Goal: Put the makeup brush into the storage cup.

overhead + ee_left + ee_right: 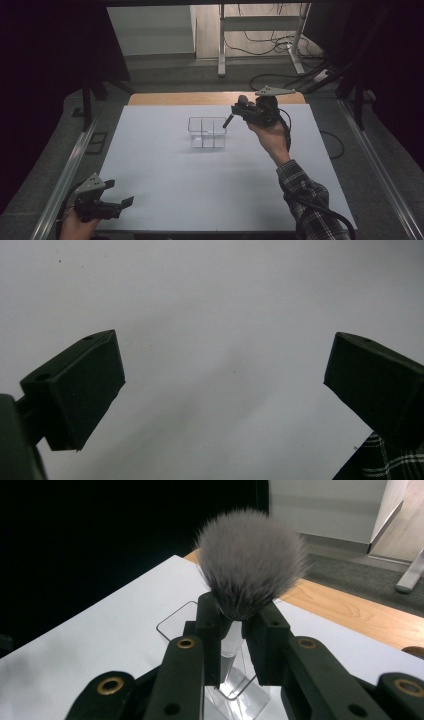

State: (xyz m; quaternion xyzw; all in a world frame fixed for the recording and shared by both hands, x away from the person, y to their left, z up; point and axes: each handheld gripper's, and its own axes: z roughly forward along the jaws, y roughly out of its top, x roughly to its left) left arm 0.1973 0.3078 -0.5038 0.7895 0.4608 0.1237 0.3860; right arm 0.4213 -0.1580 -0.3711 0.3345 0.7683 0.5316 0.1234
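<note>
At the near left corner of the white table (pixel 165 185), the left gripper (pixel 120 192) rests low in a hand, its jaws spread wide with nothing between them; bare table surface lies ahead of them in the left gripper view. A clear, divided organizer box (pixel 207 132) stands around the table's middle, toward the far side. Just right of the box, the right gripper (pixel 234 111) is clamped on a makeup brush (pixel 250 560), bristles up, its handle angling down over the box's right edge. A plaid sleeve (pixel 305 200) enters from the near right.
</note>
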